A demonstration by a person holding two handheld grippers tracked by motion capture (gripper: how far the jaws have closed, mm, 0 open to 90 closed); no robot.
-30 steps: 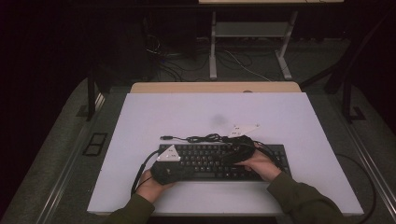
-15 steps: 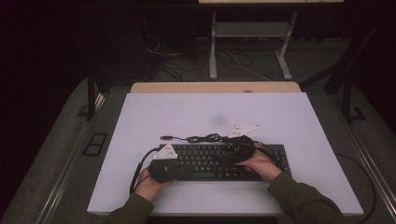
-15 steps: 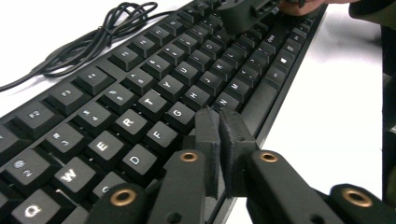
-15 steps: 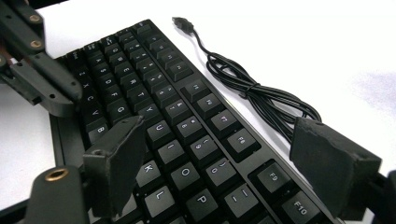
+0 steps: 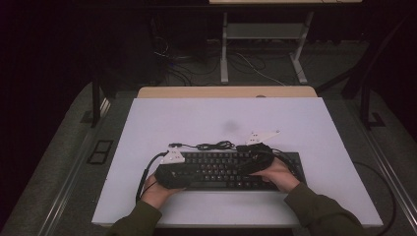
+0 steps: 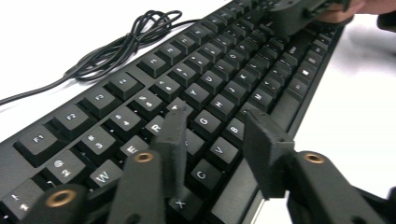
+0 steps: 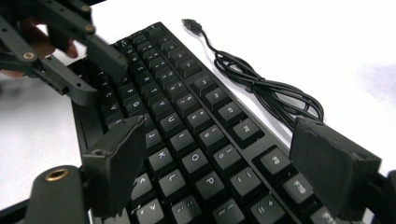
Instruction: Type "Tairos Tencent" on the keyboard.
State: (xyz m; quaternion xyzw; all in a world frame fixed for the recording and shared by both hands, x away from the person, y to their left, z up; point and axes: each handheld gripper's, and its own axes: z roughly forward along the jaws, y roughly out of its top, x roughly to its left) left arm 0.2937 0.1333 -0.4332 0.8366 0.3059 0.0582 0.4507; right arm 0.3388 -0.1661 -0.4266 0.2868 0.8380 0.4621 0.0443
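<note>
1. Lying flat on the white surface (image 5: 147, 123) near its front edge, the black keyboard (image 5: 221, 169) runs parallel to that edge, a little right of the middle
2. Its black cable (image 7: 261, 88) sits in a loose bundle on the surface just behind the keyboard's back edge, with the plug (image 7: 189, 22) lying free toward the left
3. The left claw (image 6: 219, 135) hovers low over the keyboard's left end, above the letter keys around R, G and V; its jaws stand apart with nothing between them, and whether a tip touches a key cannot be told
4. The right claw (image 7: 224, 154) is over the keyboard's right half, its jaws spread wide with several rows of keys showing between them, holding nothing
5. In the high view a hand (image 5: 157, 194) grips the left claw at the keyboard's front left corner, and the other hand (image 5: 278, 172) holds the right claw over the right part of the keys
6. Both sleeves come in over the front edge of the surface
</note>
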